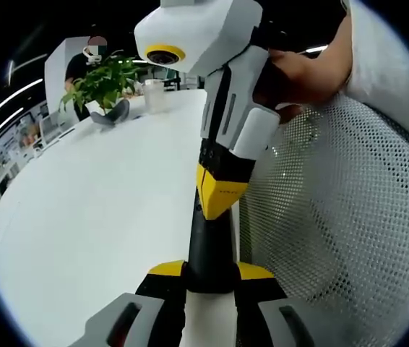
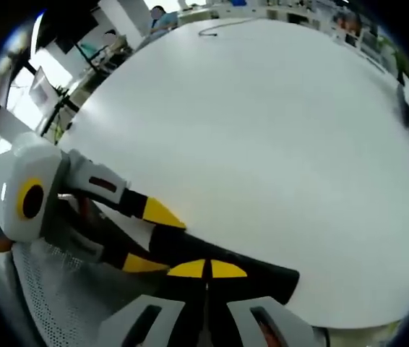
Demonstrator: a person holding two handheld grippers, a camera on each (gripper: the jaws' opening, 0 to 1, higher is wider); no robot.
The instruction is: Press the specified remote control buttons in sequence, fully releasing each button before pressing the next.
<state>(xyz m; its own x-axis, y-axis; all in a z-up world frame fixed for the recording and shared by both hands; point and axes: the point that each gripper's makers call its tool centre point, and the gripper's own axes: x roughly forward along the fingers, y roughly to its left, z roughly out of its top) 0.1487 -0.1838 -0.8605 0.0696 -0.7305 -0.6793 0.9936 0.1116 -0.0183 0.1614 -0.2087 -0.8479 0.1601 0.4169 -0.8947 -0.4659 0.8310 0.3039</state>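
- White table (image 1: 96, 217) in an office room, mesh chair (image 1: 349, 217) at its edge.
- Left gripper (image 1: 210, 270) is clamped on the black remote (image 1: 208, 249), likely to steady it.
- Right gripper (image 2: 206, 269) has its jaws together, tips on the remote, probably mid button press.
- Far end: potted plant (image 1: 103, 83).

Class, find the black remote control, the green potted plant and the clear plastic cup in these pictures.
Black remote control (image 1: 206, 256): left gripper view, on its body above the claw.
Green potted plant (image 1: 103, 81): left gripper view, on its leaves.
Clear plastic cup (image 1: 154, 95): left gripper view, on its side wall.
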